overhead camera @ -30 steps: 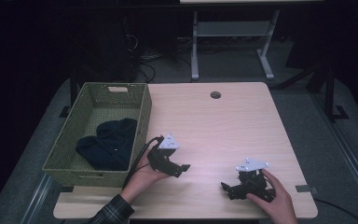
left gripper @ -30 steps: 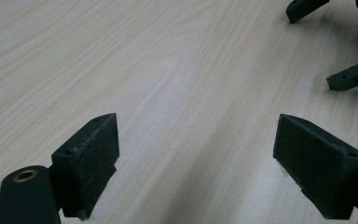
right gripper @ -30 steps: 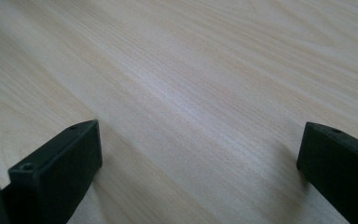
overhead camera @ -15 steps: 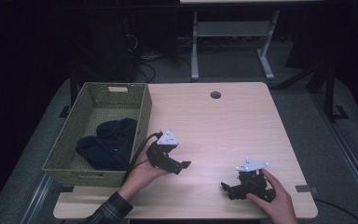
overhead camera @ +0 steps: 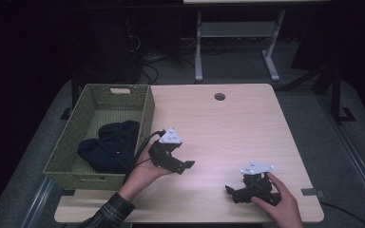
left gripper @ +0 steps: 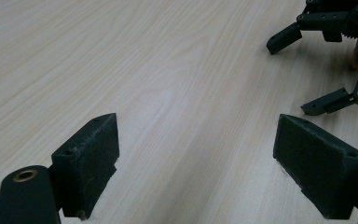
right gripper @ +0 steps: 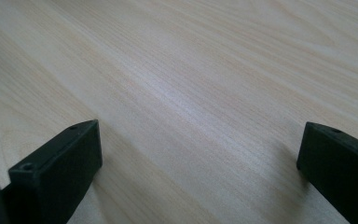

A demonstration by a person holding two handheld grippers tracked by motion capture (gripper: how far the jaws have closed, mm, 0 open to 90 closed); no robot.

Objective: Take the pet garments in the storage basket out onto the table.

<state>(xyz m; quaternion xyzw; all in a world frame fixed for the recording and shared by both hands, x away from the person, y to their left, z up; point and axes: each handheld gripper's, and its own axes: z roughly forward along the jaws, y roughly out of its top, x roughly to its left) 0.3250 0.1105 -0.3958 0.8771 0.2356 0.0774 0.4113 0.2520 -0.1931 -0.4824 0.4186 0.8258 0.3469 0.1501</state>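
- The left claw [overhead camera: 184,166] is spread wide and grips nothing; in its own view the two black padded jaws stand far apart over bare wood.
- The right claw [overhead camera: 231,192] is likewise released, jaws wide, empty, low over the table [overhead camera: 247,123] near the front edge.
- In the left gripper view the right claw [left gripper: 307,70] shows at the upper right, its thin dark fingers [left gripper: 283,38] splayed and pointing this way; the two claws are near each other but apart.
- The left claw sits just beside the basket [overhead camera: 64,156], whose near corner is by the person's left hand [overhead camera: 142,173].
- The middle and far side of the table lie open; a round cable hole [overhead camera: 219,96] sits near the far edge.
- The table is pale, smooth wood grain; the basket is green, woven and rectangular, with a soft dark cloth [overhead camera: 109,145] bunched inside.
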